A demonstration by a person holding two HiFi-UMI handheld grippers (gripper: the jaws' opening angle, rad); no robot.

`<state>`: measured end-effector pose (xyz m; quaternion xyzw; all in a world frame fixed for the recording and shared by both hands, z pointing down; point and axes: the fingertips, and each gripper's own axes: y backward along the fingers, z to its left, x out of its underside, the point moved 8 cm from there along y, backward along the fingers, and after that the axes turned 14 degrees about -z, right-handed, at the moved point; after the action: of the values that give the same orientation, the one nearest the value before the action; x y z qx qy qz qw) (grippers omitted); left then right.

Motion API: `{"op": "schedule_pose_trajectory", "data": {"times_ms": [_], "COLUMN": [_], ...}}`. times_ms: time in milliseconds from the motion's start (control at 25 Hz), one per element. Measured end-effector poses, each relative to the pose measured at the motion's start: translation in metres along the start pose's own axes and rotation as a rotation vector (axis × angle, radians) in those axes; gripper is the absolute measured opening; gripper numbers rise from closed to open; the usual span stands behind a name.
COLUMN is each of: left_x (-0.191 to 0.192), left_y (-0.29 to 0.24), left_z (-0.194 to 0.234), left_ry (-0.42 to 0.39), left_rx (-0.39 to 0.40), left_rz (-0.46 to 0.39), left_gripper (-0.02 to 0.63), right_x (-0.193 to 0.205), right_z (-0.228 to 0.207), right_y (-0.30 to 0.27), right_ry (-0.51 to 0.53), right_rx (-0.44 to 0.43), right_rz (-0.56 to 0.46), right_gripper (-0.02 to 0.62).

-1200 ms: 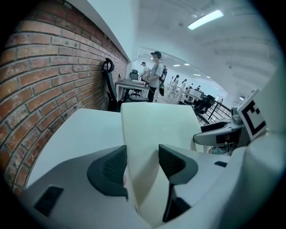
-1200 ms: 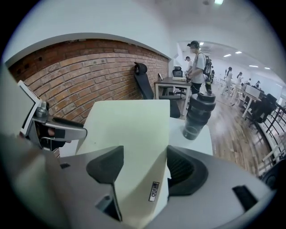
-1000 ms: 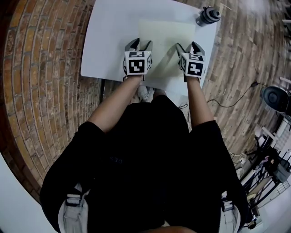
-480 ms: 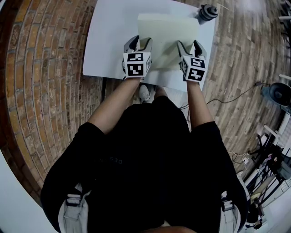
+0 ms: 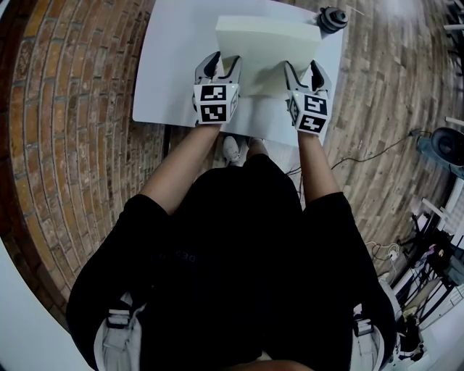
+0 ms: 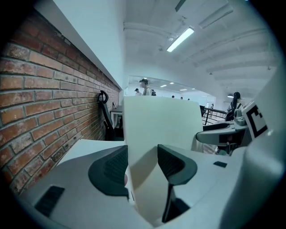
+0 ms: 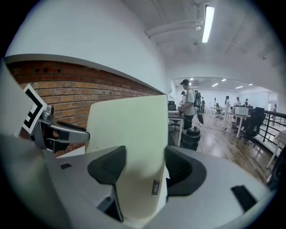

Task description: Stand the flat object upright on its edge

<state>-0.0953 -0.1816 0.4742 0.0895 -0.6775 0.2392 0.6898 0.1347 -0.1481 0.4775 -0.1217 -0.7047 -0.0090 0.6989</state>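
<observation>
Flat board (image 5: 267, 54): pale slab, near edge lifted, tilted above white table (image 5: 174, 65). Left gripper (image 5: 222, 64) jaws clamp board's left side. Right gripper (image 5: 302, 69) jaws, just closing further, pinch board's right side. Dark weight (image 5: 333, 18) at table's far right corner.

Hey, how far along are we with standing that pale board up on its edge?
Done: the left gripper and right gripper both have the pale board clamped, the right's jaws having just been closing on it. In hand: its near edge is raised off the white table, leaning. Left: bring it fully upright and let go.
</observation>
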Motion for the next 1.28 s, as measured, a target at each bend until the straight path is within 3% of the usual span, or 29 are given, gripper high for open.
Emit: {"op": "schedule_pose_trajectory", "data": {"times_ms": [640,840,1040,1280], "left_x": [-0.009,-0.004,0.001,0.008], "left_y": [-0.021,-0.023,-0.016,-0.003], "left_z": [0.009,0.015,0.016,0.020], "left_ry": [-0.113,-0.122,-0.069,-0.126], "left_rx": [0.060,0.074,0.074,0.097], "left_rz": [-0.175,-0.215,-0.260,-0.263], "left_gripper": [0.218,0.218,0.218,0.216], "right_x": [0.005,0.010,0.013,0.016], "right_z": [-0.003,0.001,0.009,0.017], "right_y": [-0.013,-0.015,-0.010,0.003], "right_ry": [0.035,0.039,0.040,0.039], "right_rx": [0.025,0.026,0.034,0.040], "right_rz": [-0.128,-0.158,-0.184,-0.196], "right_gripper": [0.284,0.287,0.287,0.284]}}
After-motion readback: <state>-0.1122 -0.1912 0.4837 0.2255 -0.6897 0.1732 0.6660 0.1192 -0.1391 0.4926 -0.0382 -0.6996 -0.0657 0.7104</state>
